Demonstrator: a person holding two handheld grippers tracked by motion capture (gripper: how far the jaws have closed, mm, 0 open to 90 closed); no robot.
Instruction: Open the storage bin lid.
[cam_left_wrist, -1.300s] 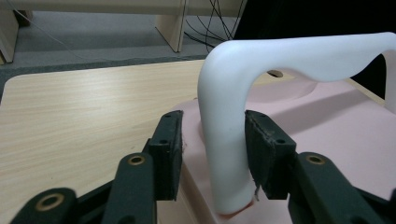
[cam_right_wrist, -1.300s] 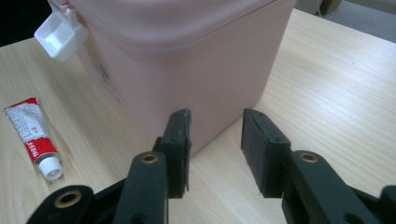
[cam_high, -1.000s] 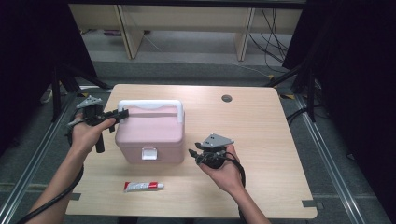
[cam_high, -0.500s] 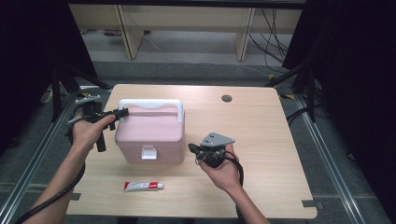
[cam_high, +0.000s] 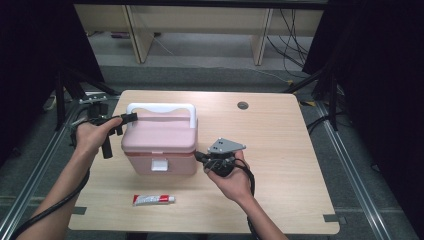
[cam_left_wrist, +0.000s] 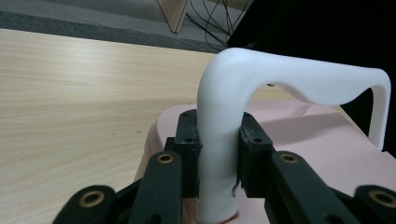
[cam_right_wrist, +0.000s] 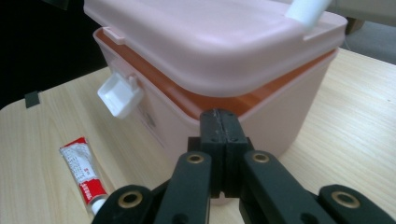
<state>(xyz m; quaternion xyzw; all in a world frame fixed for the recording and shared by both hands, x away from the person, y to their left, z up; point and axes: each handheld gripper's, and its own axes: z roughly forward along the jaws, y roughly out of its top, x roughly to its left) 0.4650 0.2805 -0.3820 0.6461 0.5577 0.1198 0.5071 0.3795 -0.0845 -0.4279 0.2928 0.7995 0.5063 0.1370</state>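
Observation:
A pink lidded box (cam_high: 160, 137) with a white carry handle (cam_high: 160, 107) stands left of the table's middle. My left gripper (cam_high: 127, 120) reaches in from the left and is shut on the handle's left upright (cam_left_wrist: 219, 140), one pad on each side. The right gripper (cam_high: 200, 156) is shut with nothing between its jaws. Its tips (cam_right_wrist: 219, 126) rest against the box's right wall (cam_right_wrist: 280, 116), just under the lid's rim, where an orange seam shows. The white front latch (cam_right_wrist: 120, 95) sticks out from the box. A red and white tube (cam_high: 153, 200) lies in front of the box.
A dark round cable hole (cam_high: 243, 105) sits near the table's far edge. Bare wooden tabletop (cam_high: 280, 150) stretches to the right of the box. Metal rails run along both sides of the table, with shelving legs and cables behind it.
The right gripper has edged slightly left, up to the box's side. The left gripper and the box stay where they were.

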